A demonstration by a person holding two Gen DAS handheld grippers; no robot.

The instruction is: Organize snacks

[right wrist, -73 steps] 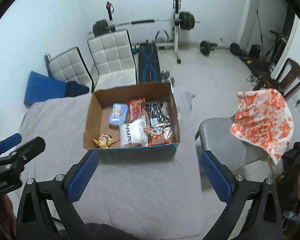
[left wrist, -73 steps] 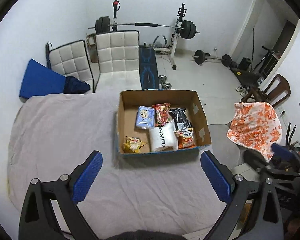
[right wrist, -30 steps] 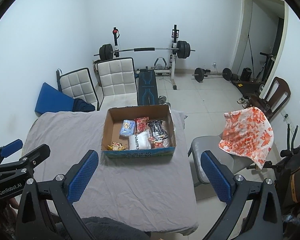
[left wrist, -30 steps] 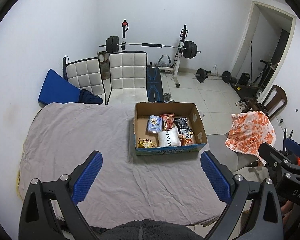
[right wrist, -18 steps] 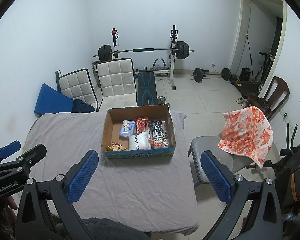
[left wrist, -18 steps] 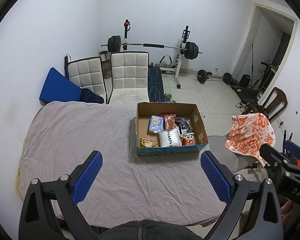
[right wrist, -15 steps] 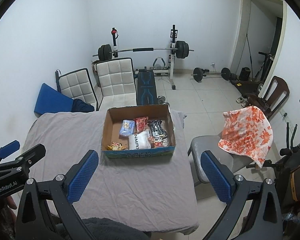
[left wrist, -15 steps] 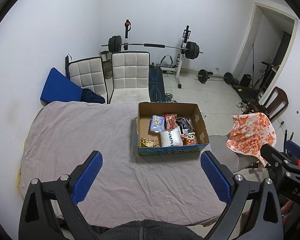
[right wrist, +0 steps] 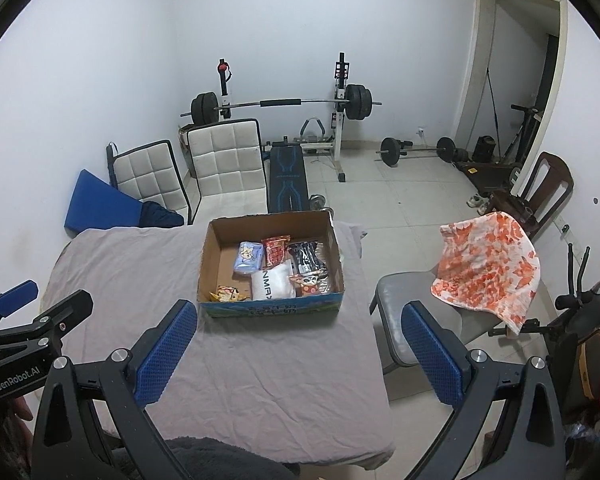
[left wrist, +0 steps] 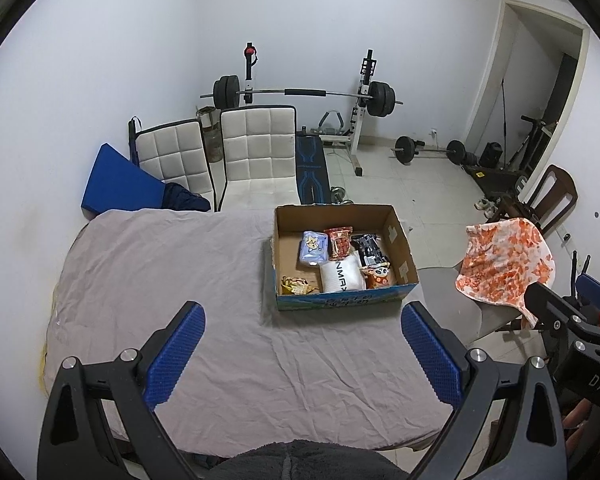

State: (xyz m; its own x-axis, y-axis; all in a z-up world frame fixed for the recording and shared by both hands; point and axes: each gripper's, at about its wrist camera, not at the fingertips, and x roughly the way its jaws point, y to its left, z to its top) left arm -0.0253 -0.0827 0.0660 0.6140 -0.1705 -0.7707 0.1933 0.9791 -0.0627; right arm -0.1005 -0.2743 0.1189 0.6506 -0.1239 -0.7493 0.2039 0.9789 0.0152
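White walls close in a home gym: a barbell rack (left wrist: 300,94) stands at the back, two white quilted chairs (left wrist: 256,152) sit in front of it, and a blue mat (left wrist: 120,184) leans in the left corner. Beside the table, a grey chair (right wrist: 416,320) carries an orange-and-white patterned cloth (right wrist: 486,270), with a dark wooden chair (right wrist: 548,184) behind it. A wrinkled grey sheet (left wrist: 172,264) covers the table, and nothing lies between the grippers and the cardboard box (left wrist: 342,304), which stands on the sheet toward the table's far right part.

Inside the box, the snacks lie flat and bunched to its right side: a pale blue packet (left wrist: 314,248), a red packet (left wrist: 339,243), a black packet (left wrist: 370,249), a white pouch (left wrist: 342,276) with dark lettering, an orange cartoon-printed packet (left wrist: 378,276), and a small yellow packet (left wrist: 296,285) alone at the near left corner.

Both the left gripper (left wrist: 304,354) and the right gripper (right wrist: 300,354) hang above the near table edge, well apart from the box, blue-padded fingers (left wrist: 176,354) spread wide and holding nothing.
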